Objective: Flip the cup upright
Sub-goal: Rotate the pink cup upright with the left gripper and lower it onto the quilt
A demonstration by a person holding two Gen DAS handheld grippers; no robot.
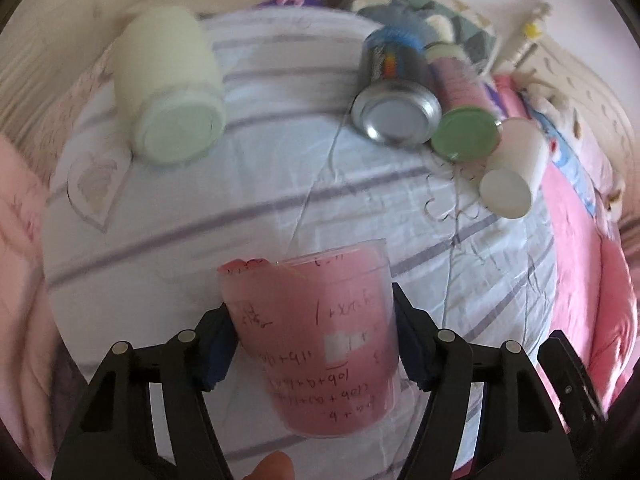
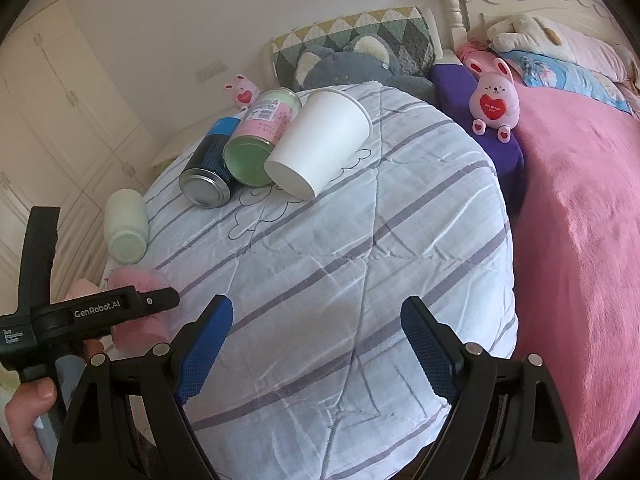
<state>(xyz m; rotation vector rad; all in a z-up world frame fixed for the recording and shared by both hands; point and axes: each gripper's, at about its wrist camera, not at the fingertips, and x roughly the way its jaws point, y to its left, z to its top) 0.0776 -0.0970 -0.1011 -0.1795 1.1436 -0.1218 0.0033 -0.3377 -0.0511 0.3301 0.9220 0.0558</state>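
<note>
My left gripper [image 1: 316,344] is shut on a clear plastic cup with a pink paper lining and handwriting [image 1: 320,340], held mouth up above the striped quilt [image 1: 280,200]. The cup shows in the right wrist view as a pink blur [image 2: 140,312] behind the left gripper's body. My right gripper [image 2: 316,344] is open and empty over the quilt's near part. A white paper cup [image 2: 320,140] lies on its side at the far part of the quilt; it also shows in the left wrist view [image 1: 516,168].
A dark metal can [image 2: 212,164], a pink-labelled jar with a green lid [image 2: 260,140] and a pale green jar [image 2: 126,224] lie on their sides on the quilt. A pink blanket [image 2: 580,240], plush toys [image 2: 494,96] and pillows lie to the right and behind.
</note>
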